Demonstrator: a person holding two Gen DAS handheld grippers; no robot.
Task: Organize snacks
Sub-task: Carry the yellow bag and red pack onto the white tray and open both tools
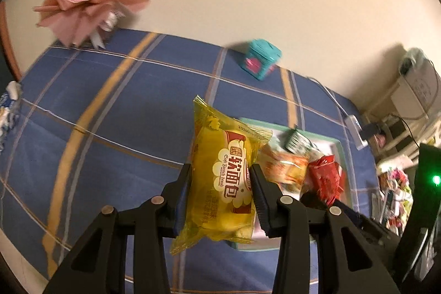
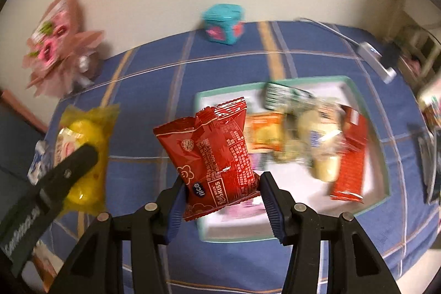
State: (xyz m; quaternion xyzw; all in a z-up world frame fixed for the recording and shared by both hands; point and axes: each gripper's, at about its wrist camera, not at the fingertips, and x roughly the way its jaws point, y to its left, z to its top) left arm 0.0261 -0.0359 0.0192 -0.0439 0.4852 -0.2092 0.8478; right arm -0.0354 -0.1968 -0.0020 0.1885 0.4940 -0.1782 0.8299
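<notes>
Two grippers each carry a snack above the blue checked tablecloth (image 1: 132,112). The left gripper (image 1: 222,186) is clamped on a yellow bread packet (image 1: 220,178), which stands upright between the pads. The right gripper (image 2: 222,192) pinches the lower end of a red snack packet (image 2: 212,156), jaws partly closed around it, the packet rising toward 12 o'clock. Beyond the red packet, at 1 o'clock in the right wrist view, a white tray (image 2: 366,106) with a green rim holds several blurred snacks. Farther off, a teal box (image 2: 223,24) sits at 12 o'clock by the wall, and a pink bouquet (image 2: 55,46) leans at 10 o'clock.
</notes>
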